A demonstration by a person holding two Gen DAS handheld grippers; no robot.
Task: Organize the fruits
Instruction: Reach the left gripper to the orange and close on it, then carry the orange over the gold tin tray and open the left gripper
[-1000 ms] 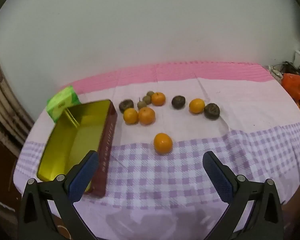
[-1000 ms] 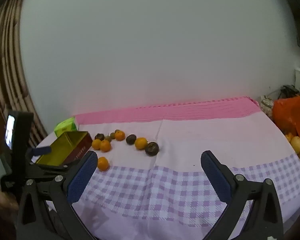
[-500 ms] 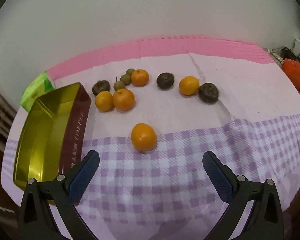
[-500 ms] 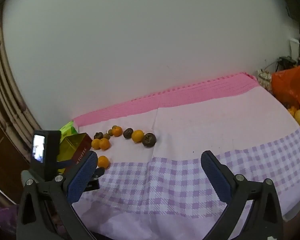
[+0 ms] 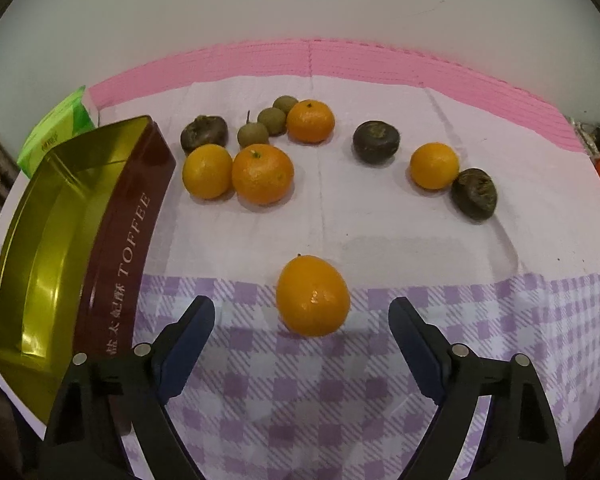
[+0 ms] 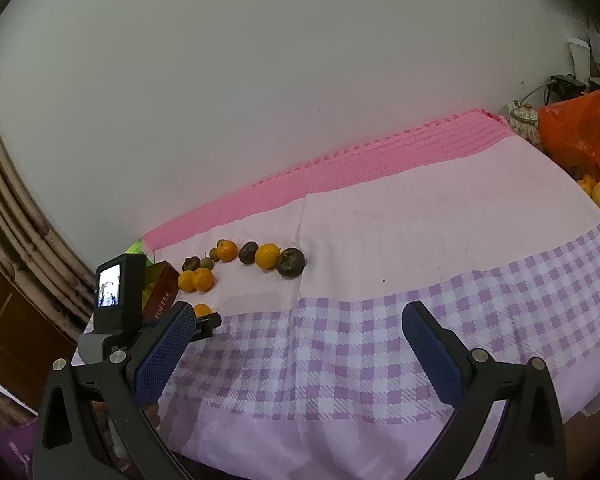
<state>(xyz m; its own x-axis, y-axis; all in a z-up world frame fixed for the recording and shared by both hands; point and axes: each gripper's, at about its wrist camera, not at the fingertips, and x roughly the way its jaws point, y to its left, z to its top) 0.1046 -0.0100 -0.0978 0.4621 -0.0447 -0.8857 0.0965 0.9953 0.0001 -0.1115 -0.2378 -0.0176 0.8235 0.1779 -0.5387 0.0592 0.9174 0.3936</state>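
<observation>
My left tongs [image 5: 302, 312], jaws just narrowing yet still spread, flank 1 orange [image 5: 313, 295] untouched; my right tongs [image 6: 298, 326] gape empty.

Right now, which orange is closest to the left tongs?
The lone orange on the purple checked cloth, just ahead of the open left tongs. The other four oranges sit farther back among the brown fruits.

Plain white wall [image 6: 300, 100] across upper frame, evenly lit. Table under pink-and-lilac checked cloth [image 6: 380, 344], pink foam mat [image 5: 340, 60] along far edge. Dark wooden door [image 6: 12, 320], ribbed moulding at left.
</observation>
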